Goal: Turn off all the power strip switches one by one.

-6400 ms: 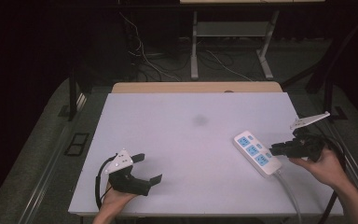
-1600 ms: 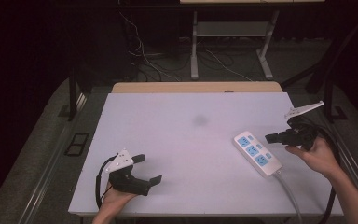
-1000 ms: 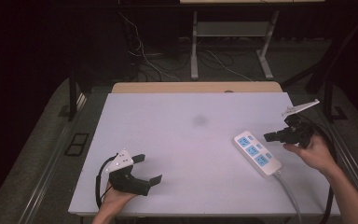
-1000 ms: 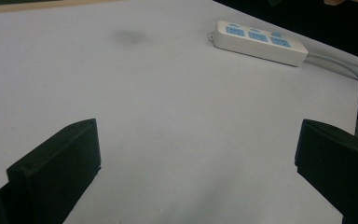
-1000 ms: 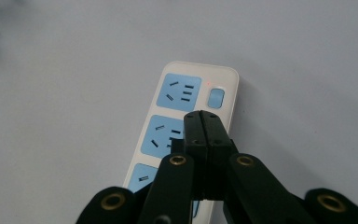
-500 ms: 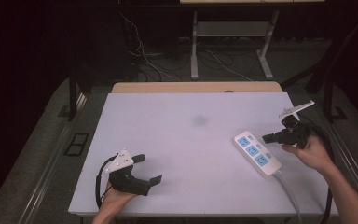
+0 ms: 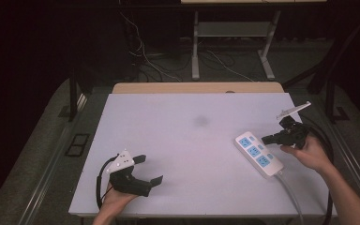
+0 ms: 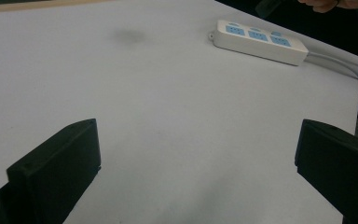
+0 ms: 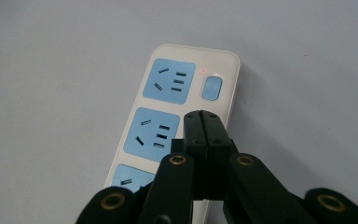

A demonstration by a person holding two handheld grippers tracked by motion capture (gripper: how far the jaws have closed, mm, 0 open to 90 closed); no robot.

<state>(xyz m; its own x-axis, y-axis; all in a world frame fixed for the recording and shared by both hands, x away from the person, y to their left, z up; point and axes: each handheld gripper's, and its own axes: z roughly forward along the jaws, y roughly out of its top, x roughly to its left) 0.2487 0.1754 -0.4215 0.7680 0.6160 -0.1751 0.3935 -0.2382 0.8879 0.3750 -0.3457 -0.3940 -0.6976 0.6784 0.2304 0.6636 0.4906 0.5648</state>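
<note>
Power strip point(image 9: 177, 116) just beneath the tips of the right hand-held gripper point(image 9: 204, 116), jaws pressed together, empty.

Pale lavender-white rectangular table point(image 7: 187, 140); white plastic power strip with three blue sockets point(image 7: 258, 153) lying flat near its right edge; faint dark smudge point(image 7: 200, 121) mid-surface.

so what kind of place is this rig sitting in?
Most likely a lab or recording bench, not a home. A bare white table holds just a power strip, a person works it with hand-held grippers, loose cables trail on the dark floor behind, and a metal stand sits against a blacked-out background.
</note>
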